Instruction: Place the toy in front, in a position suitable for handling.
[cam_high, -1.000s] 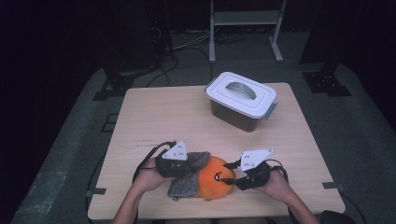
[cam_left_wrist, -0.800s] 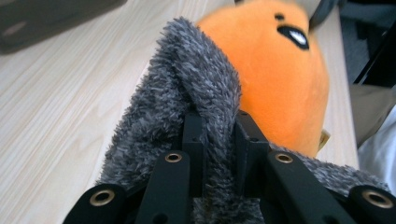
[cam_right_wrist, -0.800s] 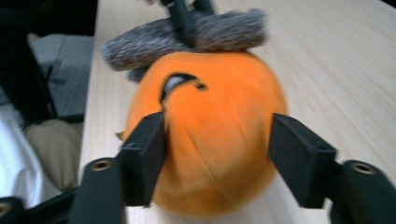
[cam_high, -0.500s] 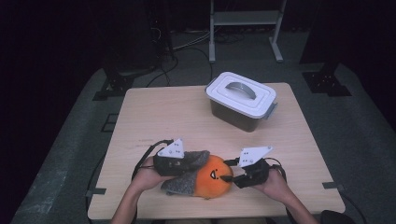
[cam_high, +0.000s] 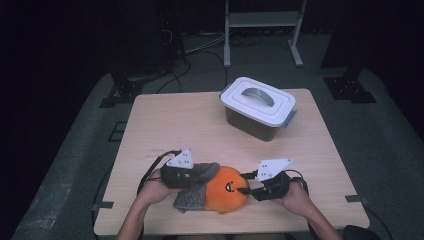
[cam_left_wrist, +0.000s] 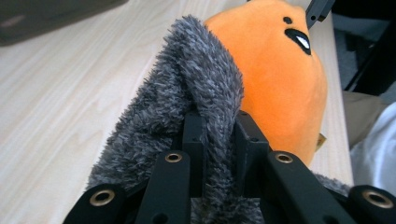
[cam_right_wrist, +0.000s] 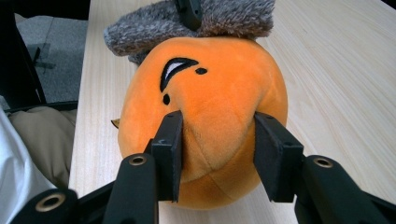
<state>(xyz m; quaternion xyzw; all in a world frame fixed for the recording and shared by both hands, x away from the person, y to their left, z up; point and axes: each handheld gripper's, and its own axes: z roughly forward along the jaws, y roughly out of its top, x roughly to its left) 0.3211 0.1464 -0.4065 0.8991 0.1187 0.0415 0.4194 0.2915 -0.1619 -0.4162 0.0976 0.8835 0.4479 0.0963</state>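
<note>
An orange plush toy (cam_high: 227, 189) with a stitched face lies near the table's front edge, and a grey furry piece (cam_high: 197, 175) is draped over its left side. My left gripper (cam_left_wrist: 218, 126) is shut on a fold of the grey fur (cam_left_wrist: 187, 70), just beside the orange body (cam_left_wrist: 275, 84). My right gripper (cam_right_wrist: 218, 135) holds the orange plush (cam_right_wrist: 219, 79) from the other side. Its jaws have just been closing and the pads dent the plush. In the high view the left gripper (cam_high: 202, 175) and right gripper (cam_high: 245, 184) face each other across the toy.
A lidded white-topped storage box (cam_high: 259, 105) with a handle stands at the back right of the wooden table (cam_high: 165, 125). The table's front edge runs just below both hands. A metal rack and cables stand on the floor beyond.
My left gripper has shifted a little to the left with the grey fur in it. The right hand has stayed in place.
</note>
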